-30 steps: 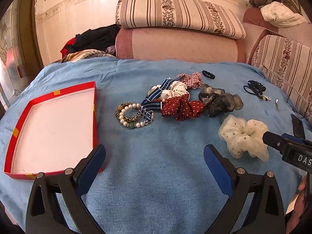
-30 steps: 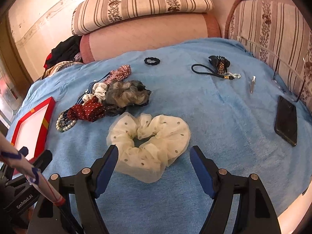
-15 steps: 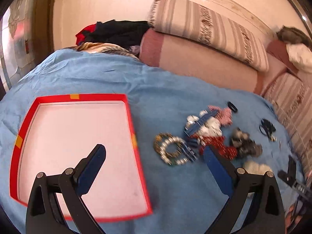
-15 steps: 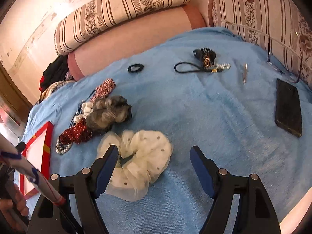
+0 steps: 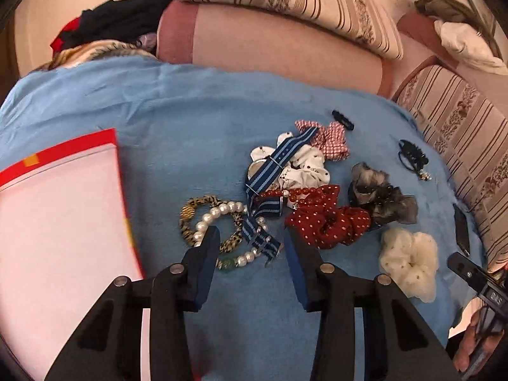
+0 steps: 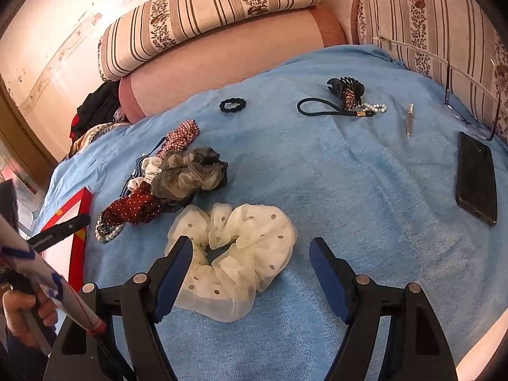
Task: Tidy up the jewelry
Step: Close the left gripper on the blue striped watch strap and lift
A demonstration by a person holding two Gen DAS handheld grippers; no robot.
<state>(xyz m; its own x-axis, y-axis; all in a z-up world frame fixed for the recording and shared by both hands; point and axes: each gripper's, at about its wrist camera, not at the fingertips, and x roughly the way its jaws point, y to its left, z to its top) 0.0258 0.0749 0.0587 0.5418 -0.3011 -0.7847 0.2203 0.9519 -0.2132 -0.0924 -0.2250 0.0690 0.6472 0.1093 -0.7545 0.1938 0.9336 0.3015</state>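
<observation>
A pile of accessories lies on the blue cloth: a pearl bracelet [image 5: 219,214], a leopard-print bracelet [image 5: 190,212], a blue striped strap [image 5: 273,165], a red dotted scrunchie [image 5: 330,222], a grey scrunchie [image 5: 377,195] and a cream dotted scrunchie [image 6: 235,250]. A red-rimmed white tray [image 5: 60,152] sits at the left. My left gripper [image 5: 250,247] is open, partly closed in, just above the near side of the pearl bracelet. My right gripper [image 6: 250,257] is open and empty over the cream scrunchie [image 5: 409,260].
A black hair tie [image 6: 232,106], a black claw clip with cord and beads [image 6: 346,95], a small metal clip [image 6: 409,120] and a black phone [image 6: 476,177] lie on the right part of the cloth. Striped cushions [image 6: 206,16] line the back and the right.
My left gripper swung over the tray, then came back down to the pearl bracelet with its jaws narrower. My right gripper stayed over the cream scrunchie.
</observation>
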